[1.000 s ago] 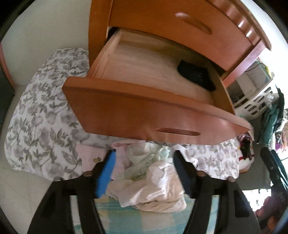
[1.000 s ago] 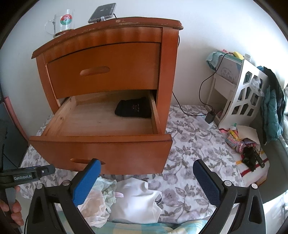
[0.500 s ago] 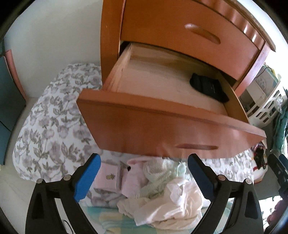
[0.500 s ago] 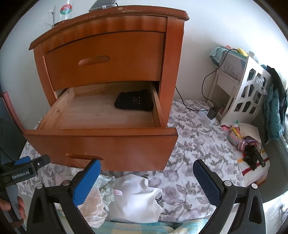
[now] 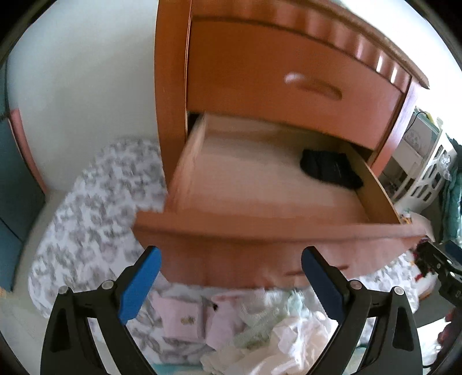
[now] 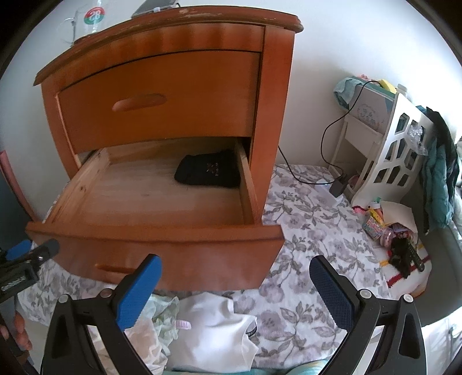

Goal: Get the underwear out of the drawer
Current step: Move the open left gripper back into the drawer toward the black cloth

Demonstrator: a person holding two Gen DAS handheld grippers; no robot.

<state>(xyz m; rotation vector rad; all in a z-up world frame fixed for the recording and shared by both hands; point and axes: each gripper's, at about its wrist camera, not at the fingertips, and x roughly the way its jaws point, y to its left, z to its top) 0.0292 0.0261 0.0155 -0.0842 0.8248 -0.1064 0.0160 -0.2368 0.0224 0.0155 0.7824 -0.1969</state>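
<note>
since a second ago the left tongs point(image 5: 231, 274) have sprung wide and tipped up off the heap of pale clothes point(image 5: 260, 331), which they had straddled closely; now they frame the drawer point(image 5: 260, 230) front with nothing between the blue pads point(image 5: 141, 282). right tongs point(image 6: 235, 291) have edged closer to the drawer, jaws spread wide and empty as before. lower drawer of the nightstand point(image 6: 173, 95) is pulled out, upper one shut. black underwear point(image 6: 209, 171) lies folded at the back right corner of the drawer, against its right wall, apart from both tongs. pale clothes sit on the floral sheet point(image 6: 311, 239) below the drawer front, a white garment point(image 6: 210, 328) among them. left view is blurred. left tongs' tip point(image 6: 31, 253) shows at the left edge of the right view, a hand point(image 6: 20, 331) beneath it. glass mug point(image 6: 86, 20) and a phone point(image 6: 156, 4) stand on the nightstand top.
</note>
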